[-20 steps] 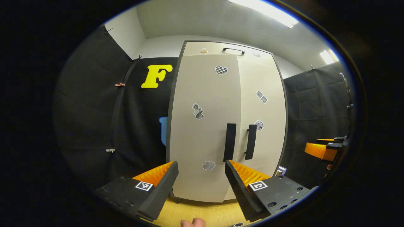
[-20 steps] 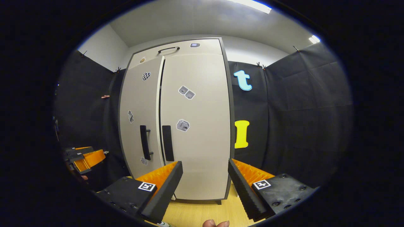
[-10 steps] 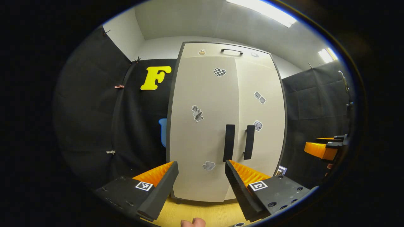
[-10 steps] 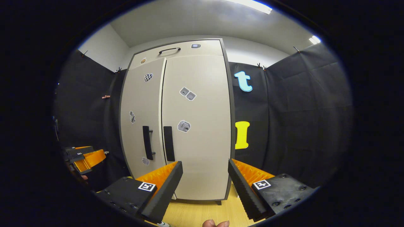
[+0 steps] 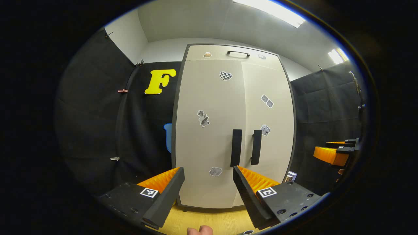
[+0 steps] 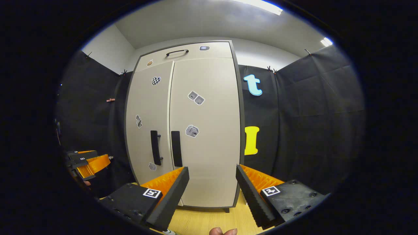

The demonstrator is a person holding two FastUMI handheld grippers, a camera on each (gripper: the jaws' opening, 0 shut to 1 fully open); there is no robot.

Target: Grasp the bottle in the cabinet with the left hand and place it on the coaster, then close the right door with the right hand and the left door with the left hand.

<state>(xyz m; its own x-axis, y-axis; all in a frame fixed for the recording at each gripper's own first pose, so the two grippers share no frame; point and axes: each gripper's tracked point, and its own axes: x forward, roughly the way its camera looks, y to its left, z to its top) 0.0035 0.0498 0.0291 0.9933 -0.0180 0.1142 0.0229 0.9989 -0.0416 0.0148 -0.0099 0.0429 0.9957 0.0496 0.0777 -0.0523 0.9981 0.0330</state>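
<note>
Your left claw (image 5: 208,187) is spread wide and holds nothing; both of its fingers frame the lower part of a tall cabinet (image 5: 235,130) that stands on a light wooden tabletop (image 5: 209,218). A fingertip of your hand (image 5: 200,230) shows at the bottom edge of the left gripper view. Beyond the claw, the left door (image 5: 209,130) and the right door (image 5: 271,127) both sit flush with the cabinet front, with only a thin seam between them. Two dark vertical handles, the left door handle (image 5: 236,147) and the right door handle (image 5: 256,147), stand side by side just above the claw's right finger. Small stickers dot both doors, and a narrow top panel above them carries a dark horizontal handle (image 5: 238,53).

Your right claw (image 6: 212,189) is likewise wide open and empty, aimed at the lower right part of the same cabinet. In the right gripper view the left claw shows far off at the left edge, and in the left gripper view the right claw shows far off at the right edge.

At the very bottom of the left gripper view, a dark round rim (image 5: 247,232) peeks in; it may be the bottle's top, but you cannot tell. A small pale-and-green object (image 6: 169,231) sits at the bottom edge of the right gripper view, too cropped to identify. The coaster cannot be made out. Black cloth walls surround the cabinet.
</note>
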